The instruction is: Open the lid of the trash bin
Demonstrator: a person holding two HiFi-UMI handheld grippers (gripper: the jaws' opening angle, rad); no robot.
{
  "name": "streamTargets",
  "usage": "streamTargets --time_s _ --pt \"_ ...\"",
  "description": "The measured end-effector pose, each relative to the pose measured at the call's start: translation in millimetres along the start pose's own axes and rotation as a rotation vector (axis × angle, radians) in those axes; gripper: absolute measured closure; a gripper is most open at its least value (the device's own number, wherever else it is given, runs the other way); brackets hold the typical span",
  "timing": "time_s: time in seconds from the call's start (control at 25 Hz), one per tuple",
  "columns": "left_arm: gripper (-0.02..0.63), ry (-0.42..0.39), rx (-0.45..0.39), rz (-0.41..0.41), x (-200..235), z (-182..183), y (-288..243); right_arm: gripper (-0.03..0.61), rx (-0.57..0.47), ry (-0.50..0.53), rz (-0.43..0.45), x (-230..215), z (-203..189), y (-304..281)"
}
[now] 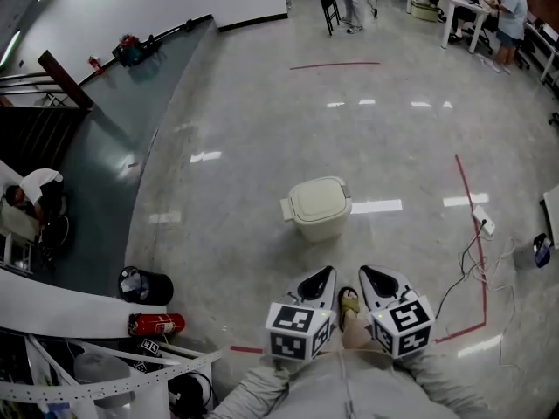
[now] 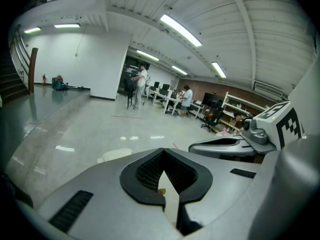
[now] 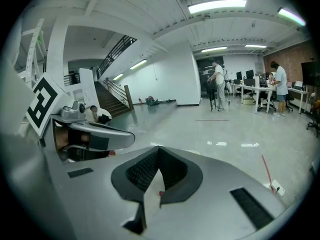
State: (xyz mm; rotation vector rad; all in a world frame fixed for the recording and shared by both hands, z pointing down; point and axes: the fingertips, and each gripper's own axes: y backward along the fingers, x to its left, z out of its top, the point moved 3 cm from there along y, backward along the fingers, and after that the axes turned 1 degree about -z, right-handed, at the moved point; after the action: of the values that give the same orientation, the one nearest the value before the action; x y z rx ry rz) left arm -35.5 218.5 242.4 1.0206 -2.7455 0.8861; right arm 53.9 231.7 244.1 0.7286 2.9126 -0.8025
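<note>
Far left, a red fire extinguisher (image 1: 157, 324) lies on the floor near a black bucket (image 1: 145, 285). Mid-floor stands the trash bin (image 1: 319, 208): cream, a rounded square from above, its lid down flat, a tab jutting from its left side. Just short of it we hold the left gripper (image 1: 324, 274) and the right gripper (image 1: 367, 274) side by side, both clenched on nothing, clear of the bin. Farther right lies a white power strip (image 1: 483, 223).

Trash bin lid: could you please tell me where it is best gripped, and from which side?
Probably the small tab jutting from the trash bin lid at its left edge, approached from the left with the left gripper; the rest looks smooth and flush.
</note>
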Motion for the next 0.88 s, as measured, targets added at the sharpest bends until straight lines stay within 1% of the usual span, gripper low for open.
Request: streamTargets --time_s 0.24,0.48,0.68,0.88 --pt "0.611 -0.015 -0.020 0.024 1.7 34.0 -43.6 0.581 0.012 0.024 0.048 -44.9 21.2 -22.5" --pt "0.611 -0.014 -0.021 0.044 6.8 53.6 -77.0 0.581 0.029 0.058 0.085 -74.6 34.8 -45.8" --pt "0.611 0.001 -0.003 0.050 14.5 59.8 -97.4 0.581 0.047 0.041 0.078 -92.9 37.5 -63.6" --pt "0.611 0.044 0.029 0.056 26.2 51.7 -119.5 0.581 0.073 0.007 0.079 -109.8 33.6 -79.0"
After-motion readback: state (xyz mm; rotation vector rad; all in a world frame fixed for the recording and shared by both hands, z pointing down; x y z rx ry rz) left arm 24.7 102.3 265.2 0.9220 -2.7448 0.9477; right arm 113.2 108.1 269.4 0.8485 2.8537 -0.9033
